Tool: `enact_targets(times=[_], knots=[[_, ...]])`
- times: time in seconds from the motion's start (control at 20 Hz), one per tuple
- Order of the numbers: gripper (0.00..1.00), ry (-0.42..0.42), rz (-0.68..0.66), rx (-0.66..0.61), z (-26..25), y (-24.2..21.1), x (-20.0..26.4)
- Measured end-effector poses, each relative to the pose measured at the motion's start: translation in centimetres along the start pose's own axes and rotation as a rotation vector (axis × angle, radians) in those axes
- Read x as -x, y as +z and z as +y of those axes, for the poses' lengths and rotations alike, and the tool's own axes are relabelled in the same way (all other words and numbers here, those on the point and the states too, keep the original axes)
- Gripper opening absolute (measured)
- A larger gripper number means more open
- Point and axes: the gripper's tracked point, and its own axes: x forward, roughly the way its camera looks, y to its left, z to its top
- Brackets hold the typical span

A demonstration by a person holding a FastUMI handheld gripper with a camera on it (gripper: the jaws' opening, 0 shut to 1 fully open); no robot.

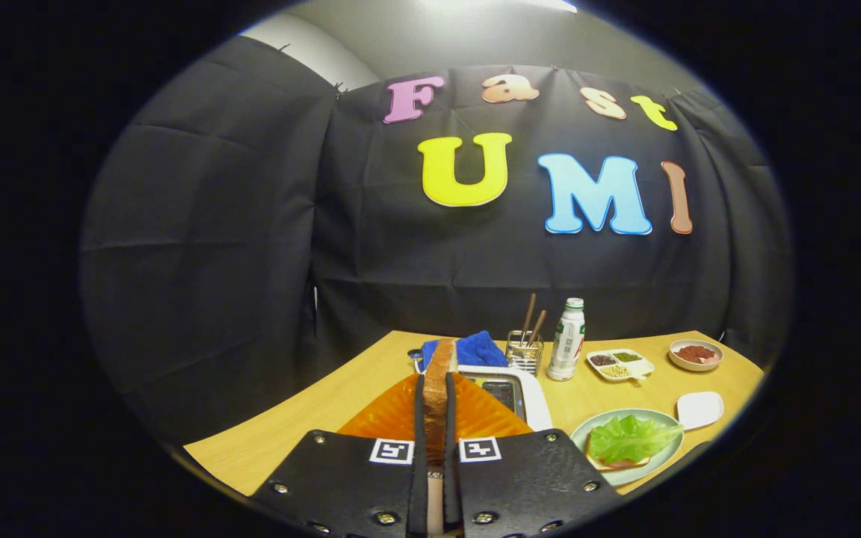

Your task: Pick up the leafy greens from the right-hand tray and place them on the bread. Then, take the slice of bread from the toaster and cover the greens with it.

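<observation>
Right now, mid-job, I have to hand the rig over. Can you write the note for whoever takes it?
Gripper: shut on the bread slice, held edge-on and upright between the fingers, lifted over the orange mat.
Toaster: just beyond the fingers, to their right.
Green plate: on the table to the right of the fingers; the leafy greens already lie on the lower bread.
Done: greens placed, slice taken from the toaster.
Left: carry the slice right to the plate, lay it flat over the greens, release.
</observation>
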Motion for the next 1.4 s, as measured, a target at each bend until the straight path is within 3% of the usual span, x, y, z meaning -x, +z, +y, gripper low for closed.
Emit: enact_targets(times=[0.4, 0.75, 1.15, 1.4], knots=[[0.08, 0.047, -0.095, -0.075, -1.4, 5.1, 1.8], [0.08, -0.021, -0.131, -0.057, -8.4, 8.4, 3.7], [0.08, -0.138, -0.027, 0.025, -21.0, 3.0, 3.4], [0.08, -0.151, 0.026, 0.039, -26.2, -1.3, 4.4]])
